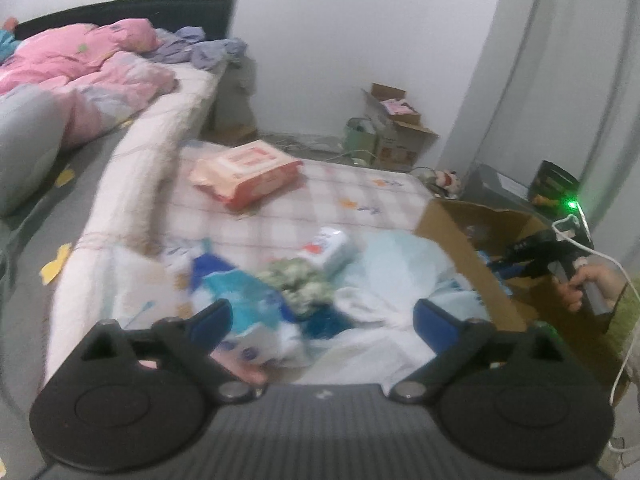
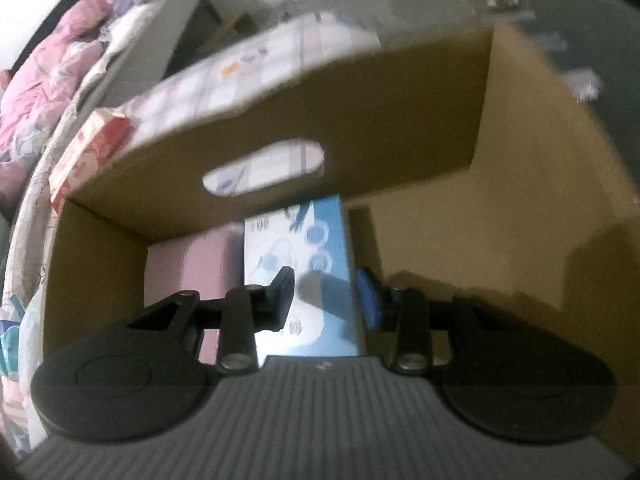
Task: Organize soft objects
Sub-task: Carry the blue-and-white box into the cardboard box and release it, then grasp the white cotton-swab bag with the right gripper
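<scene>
My left gripper [image 1: 322,316] is open above a pile of soft things on a low mattress [image 1: 328,196]: a blue and white pack [image 1: 240,304], a green patterned cloth [image 1: 300,284], a white tissue pack [image 1: 332,248] and pale cloths [image 1: 384,280]. A pink and orange wipes pack [image 1: 248,172] lies farther back. My right gripper [image 2: 326,300] is open inside a cardboard box [image 2: 460,216], just above a light blue pack [image 2: 304,264] lying on the box floor beside a pink item [image 2: 188,264]. The same box [image 1: 460,248] and right gripper [image 1: 548,254] show at the right of the left wrist view.
A bed with a pink quilt [image 1: 80,76] stands at the left, higher than the mattress. Open cartons [image 1: 396,128] sit by the far wall. A white cable [image 1: 616,272] runs along the right. A small plush toy [image 1: 446,180] lies past the mattress corner.
</scene>
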Motion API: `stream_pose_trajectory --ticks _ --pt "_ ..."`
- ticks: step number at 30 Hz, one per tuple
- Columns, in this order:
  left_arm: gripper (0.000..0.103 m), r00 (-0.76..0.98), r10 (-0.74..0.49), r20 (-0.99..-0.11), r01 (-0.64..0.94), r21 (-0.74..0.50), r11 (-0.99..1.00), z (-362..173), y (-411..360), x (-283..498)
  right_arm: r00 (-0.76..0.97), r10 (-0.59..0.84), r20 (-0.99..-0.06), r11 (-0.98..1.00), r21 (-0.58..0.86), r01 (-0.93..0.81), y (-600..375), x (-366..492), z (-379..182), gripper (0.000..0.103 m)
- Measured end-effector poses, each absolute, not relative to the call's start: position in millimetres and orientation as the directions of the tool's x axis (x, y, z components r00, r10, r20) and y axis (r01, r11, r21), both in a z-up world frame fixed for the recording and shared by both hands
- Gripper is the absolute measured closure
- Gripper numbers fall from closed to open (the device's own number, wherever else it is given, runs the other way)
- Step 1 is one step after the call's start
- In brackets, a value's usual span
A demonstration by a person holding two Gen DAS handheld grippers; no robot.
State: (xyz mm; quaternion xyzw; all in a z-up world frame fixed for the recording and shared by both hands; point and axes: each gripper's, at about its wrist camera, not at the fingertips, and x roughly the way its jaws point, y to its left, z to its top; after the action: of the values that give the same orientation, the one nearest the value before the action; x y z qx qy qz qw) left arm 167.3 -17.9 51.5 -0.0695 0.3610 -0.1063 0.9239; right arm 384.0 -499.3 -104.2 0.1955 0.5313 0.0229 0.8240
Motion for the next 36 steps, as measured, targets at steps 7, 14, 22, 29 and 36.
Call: stream_pose_trajectory --ticks 7,14,22,29,36 --pt "0.005 0.766 -0.165 -0.622 0.078 -0.165 0.983 51.7 21.3 153.0 0.455 0.149 -0.878 0.930 0.281 0.238 -495.8 373.6 -87.0 0.064" --pt "0.006 0.788 -0.065 -0.613 0.010 -0.093 0.996 45.8 49.9 155.6 0.542 0.222 -0.810 0.911 0.371 0.180 -465.1 342.8 -17.6 0.059" --pt "0.029 0.746 -0.026 -0.665 -0.046 -0.090 0.995 26.2 81.3 187.9 0.407 0.611 -0.679 0.781 0.602 -0.167 -294.1 365.7 25.6 0.053" --pt "0.044 0.674 -0.051 -0.737 -0.045 -0.110 0.993 4.2 101.7 224.7 0.178 0.721 -0.670 0.691 0.677 -0.252 -137.5 414.4 -14.1 0.050" --pt "0.044 0.611 -0.111 -0.784 -0.037 -0.169 0.985 -13.9 113.5 250.0 0.046 0.700 -0.713 0.711 0.687 -0.150 -73.2 442.3 -87.3 0.050"
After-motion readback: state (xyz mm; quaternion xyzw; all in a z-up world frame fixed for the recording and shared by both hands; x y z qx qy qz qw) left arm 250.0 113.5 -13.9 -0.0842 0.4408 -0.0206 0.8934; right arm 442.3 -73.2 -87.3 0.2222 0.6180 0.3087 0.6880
